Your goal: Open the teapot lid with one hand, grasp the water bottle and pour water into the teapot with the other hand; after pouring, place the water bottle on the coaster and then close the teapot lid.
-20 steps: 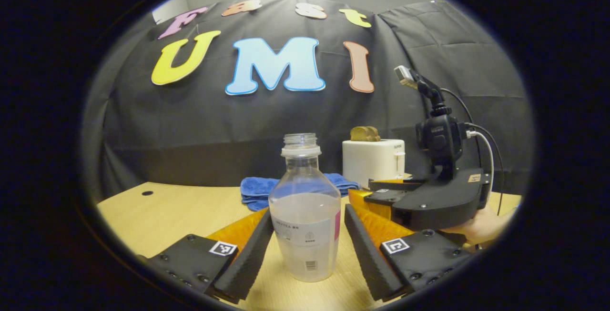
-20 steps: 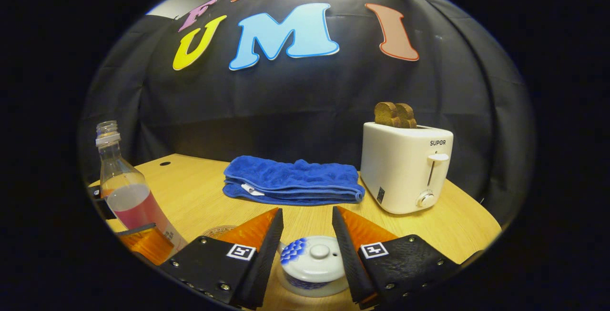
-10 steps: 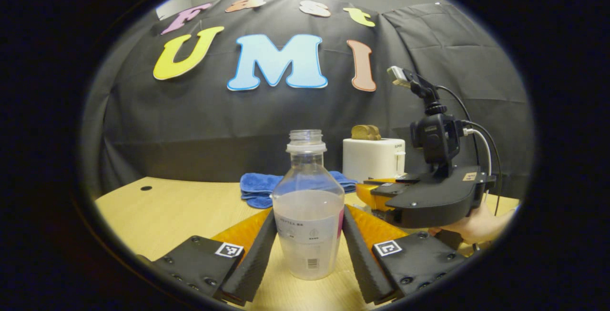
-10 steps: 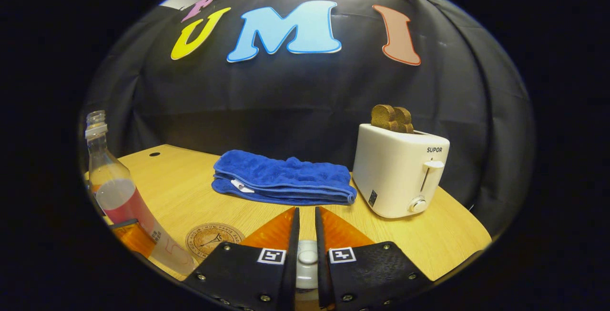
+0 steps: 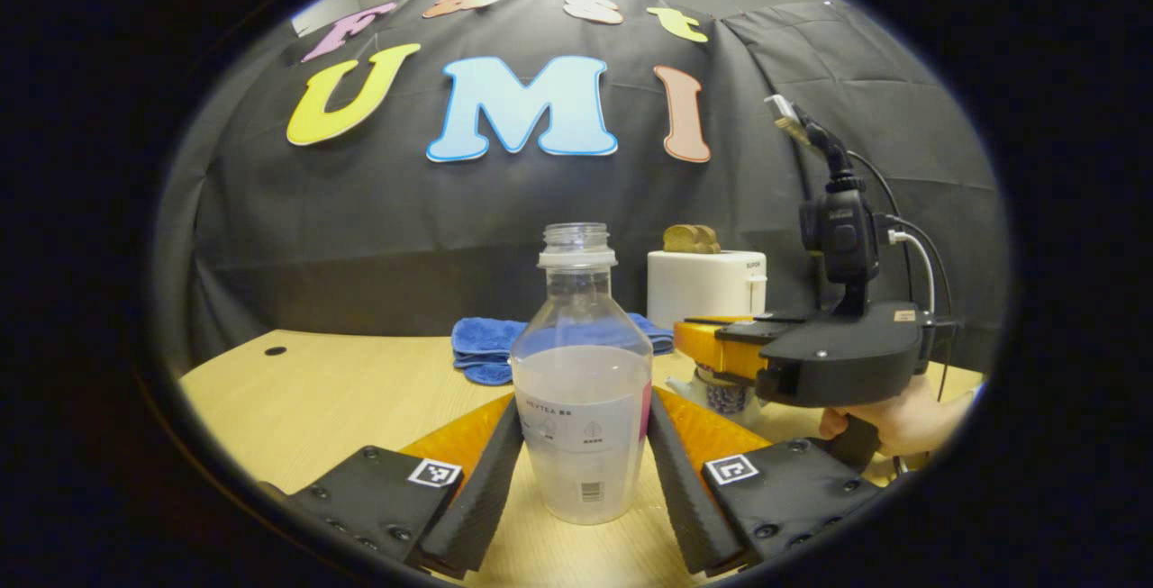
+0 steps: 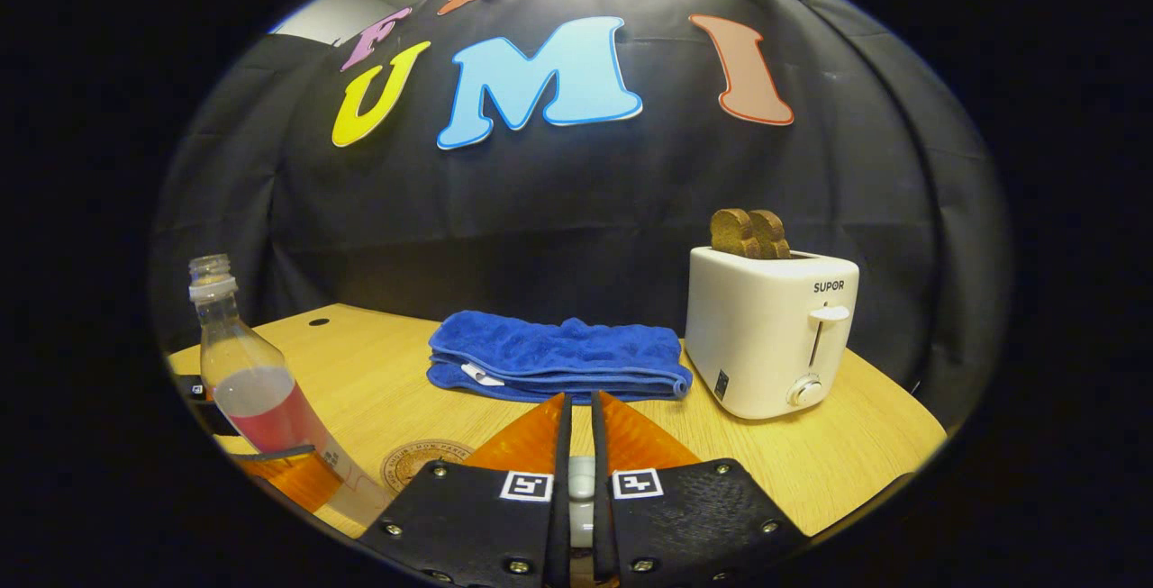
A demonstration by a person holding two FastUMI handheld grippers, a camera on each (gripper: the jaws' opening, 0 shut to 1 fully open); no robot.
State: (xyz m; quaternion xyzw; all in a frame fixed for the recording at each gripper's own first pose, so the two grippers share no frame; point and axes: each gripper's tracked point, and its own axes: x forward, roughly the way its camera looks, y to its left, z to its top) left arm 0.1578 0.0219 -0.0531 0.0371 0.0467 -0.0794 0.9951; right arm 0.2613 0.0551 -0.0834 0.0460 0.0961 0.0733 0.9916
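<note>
Change since earlier frame: right gripper (image 6: 581, 480) has risen with the teapot lid (image 6: 581, 496) pinched at its knob; a second ago its fingers stood spread either side of the lid, which sat on the pot.
Right gripper: fingers nearly together, both pressing on the lid knob; seen from the left gripper view, it is held level by a hand (image 5: 901, 421) at the right.
Teapot: partly visible in the left gripper view, a pot (image 5: 721, 390) under the right gripper's fingers; whether its opening is uncovered cannot be told.
Left gripper (image 5: 584, 471): fingers closed in on the water bottle (image 5: 581, 390), touching both sides of its lower body.
Water bottle: upright on the table (image 5: 342, 390), uncapped, roughly half full.
Coaster (image 6: 423, 462): flat on the table, near left in the right gripper view, just right of the bottle.
Background: blue towel (image 6: 558, 358) folded at centre far; toaster (image 6: 770, 331) at far right with bread (image 6: 749, 234) in its slots.
</note>
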